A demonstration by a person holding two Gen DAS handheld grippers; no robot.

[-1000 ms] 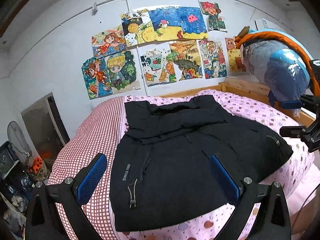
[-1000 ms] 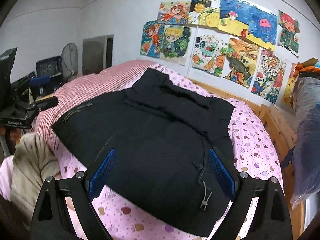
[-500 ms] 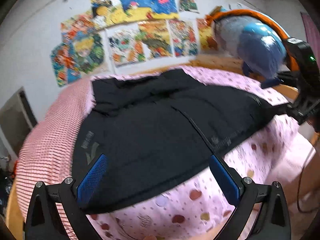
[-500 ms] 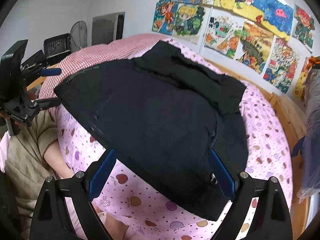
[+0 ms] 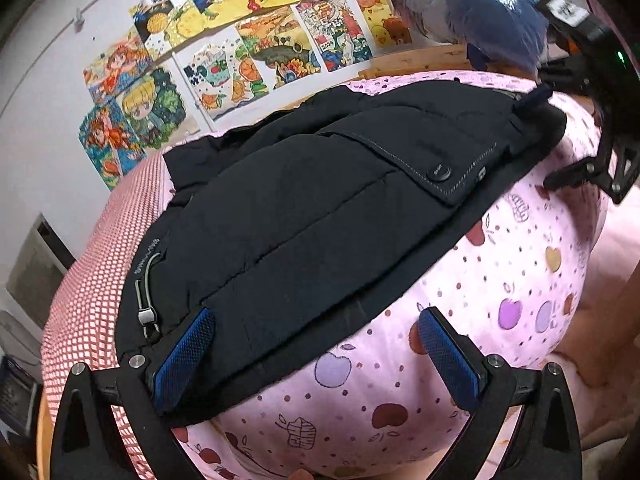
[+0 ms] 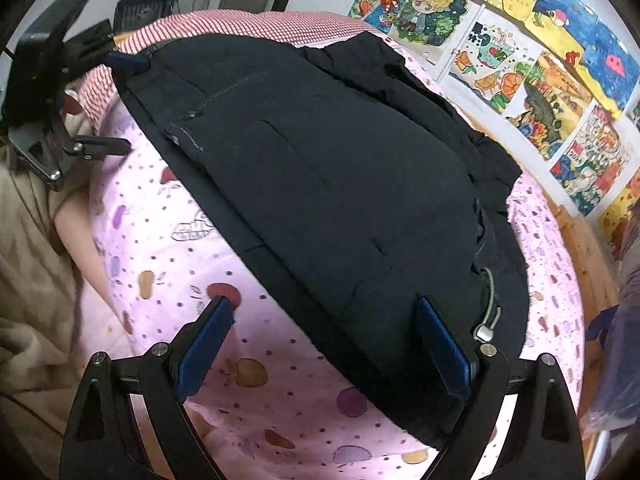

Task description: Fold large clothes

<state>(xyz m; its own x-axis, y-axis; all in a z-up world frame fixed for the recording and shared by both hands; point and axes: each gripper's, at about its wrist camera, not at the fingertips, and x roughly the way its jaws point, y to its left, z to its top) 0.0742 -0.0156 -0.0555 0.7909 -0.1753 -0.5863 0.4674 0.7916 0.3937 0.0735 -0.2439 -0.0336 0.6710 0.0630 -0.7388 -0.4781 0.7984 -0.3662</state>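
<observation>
Both the left gripper [image 5: 316, 344] and right gripper [image 6: 324, 334] hang wide open, holding nothing, over the black jacket's [image 5: 320, 208] near hem on the pink bedspread [image 5: 520, 300].

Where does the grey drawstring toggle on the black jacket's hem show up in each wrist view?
Left wrist view: the drawstring toggle sits at lower left, on the black jacket, just left of the left hand-held gripper.
Right wrist view: a matching toggle sits at lower right, beside the right hand-held gripper; whether it is the same one, I cannot tell.
Shared landmark: the blond-haired cartoon drawing on the wall.
</observation>
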